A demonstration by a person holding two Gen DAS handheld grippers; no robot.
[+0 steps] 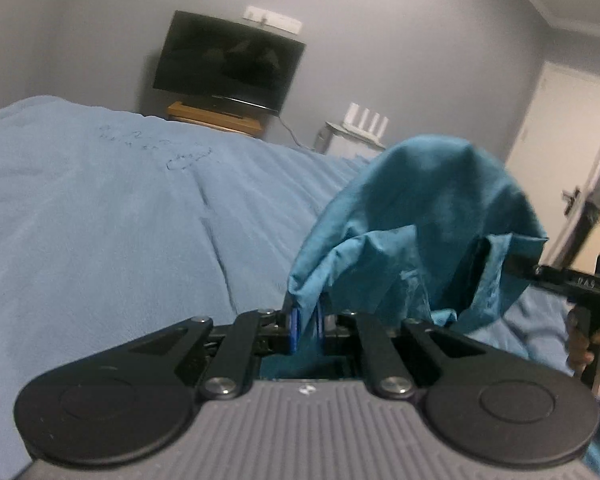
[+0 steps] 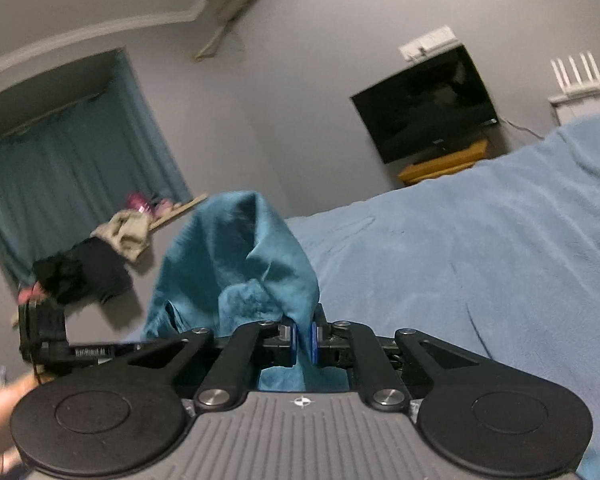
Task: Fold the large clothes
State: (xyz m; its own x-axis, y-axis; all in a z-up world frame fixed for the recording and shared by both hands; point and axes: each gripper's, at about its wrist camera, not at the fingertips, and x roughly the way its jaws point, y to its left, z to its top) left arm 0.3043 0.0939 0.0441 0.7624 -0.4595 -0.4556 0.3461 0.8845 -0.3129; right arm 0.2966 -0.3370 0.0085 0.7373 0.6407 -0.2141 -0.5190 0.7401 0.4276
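A teal garment (image 1: 416, 216) hangs lifted above the light blue bed cover (image 1: 120, 220), bulging up between my two grippers. My left gripper (image 1: 306, 330) is shut on one edge of it, cloth pinched between the blue pads (image 1: 294, 330). In the left wrist view the other gripper (image 1: 524, 266) grips the garment's far edge at the right, held by a hand (image 1: 580, 344). In the right wrist view my right gripper (image 2: 303, 340) is shut on the teal garment (image 2: 236, 256), and the left gripper's body (image 2: 96, 350) shows at the lower left.
A dark TV (image 1: 228, 60) on a wooden stand (image 1: 216, 118) is at the far wall. A white router (image 1: 366, 118) stands beside it. A door (image 1: 560, 140) is at right. Teal curtains (image 2: 68, 168) and piled clothes (image 2: 100, 256) lie left of the bed.
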